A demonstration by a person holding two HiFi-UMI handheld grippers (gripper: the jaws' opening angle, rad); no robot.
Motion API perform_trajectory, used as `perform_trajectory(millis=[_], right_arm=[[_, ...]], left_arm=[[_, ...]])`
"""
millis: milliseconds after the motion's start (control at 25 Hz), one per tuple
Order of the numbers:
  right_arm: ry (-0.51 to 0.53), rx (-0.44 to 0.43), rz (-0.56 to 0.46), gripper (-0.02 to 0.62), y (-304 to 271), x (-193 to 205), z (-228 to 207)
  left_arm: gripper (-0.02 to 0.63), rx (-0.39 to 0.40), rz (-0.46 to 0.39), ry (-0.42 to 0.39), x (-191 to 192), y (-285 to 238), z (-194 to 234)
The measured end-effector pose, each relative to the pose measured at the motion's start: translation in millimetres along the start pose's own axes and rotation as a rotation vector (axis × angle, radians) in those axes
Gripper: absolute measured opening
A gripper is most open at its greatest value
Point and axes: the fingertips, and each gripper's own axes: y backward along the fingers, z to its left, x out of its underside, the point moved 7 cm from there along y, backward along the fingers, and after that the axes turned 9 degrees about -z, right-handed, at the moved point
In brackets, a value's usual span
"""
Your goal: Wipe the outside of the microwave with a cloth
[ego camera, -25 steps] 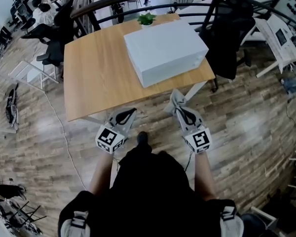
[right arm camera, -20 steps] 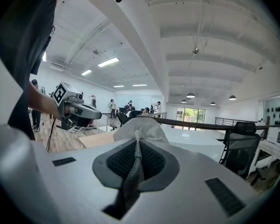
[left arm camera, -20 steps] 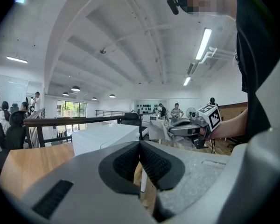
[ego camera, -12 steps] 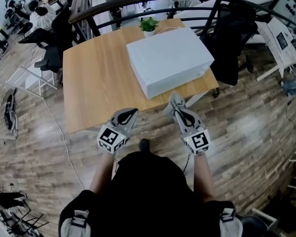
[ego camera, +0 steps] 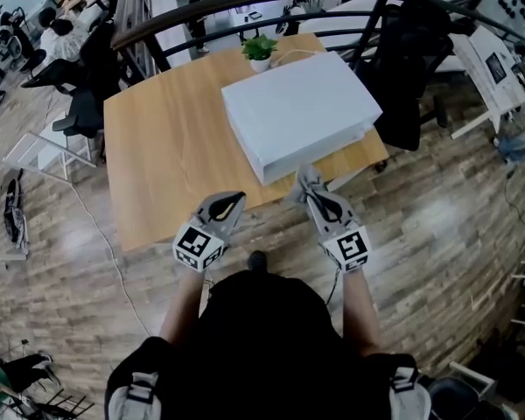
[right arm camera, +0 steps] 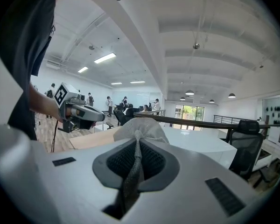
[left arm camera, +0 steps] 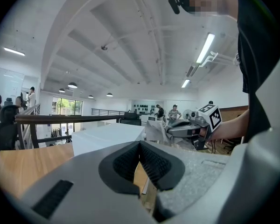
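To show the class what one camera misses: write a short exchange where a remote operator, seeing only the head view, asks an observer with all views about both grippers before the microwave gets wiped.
Operator: Is the cloth actually clamped?
Observer: Yes. The right gripper view shows the right gripper shut on the cloth, which bunches out beyond the jaws.
Operator: Is the other one carrying anything?
Observer: No. Its own view shows the left gripper with jaws together at the tips and nothing between them.
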Motion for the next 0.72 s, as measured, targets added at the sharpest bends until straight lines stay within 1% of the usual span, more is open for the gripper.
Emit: perform_trajectory(millis=[160, 440, 720], right_arm=[[0.008, -0.011, 0.018, 0.012, -17, -1, 5], [0.017, -0.020, 0.016, 0.012, -45, -3, 14], [0.000, -0.037, 0.033, 0.012, -53, 3, 18]], left_arm=[[0.003, 0.008, 0.000, 0.003, 0, 1, 14], [0.003, 0.033, 0.002, -0.001, 1, 0, 38], [0.003, 0.018, 0.008, -0.002, 1, 7, 40]])
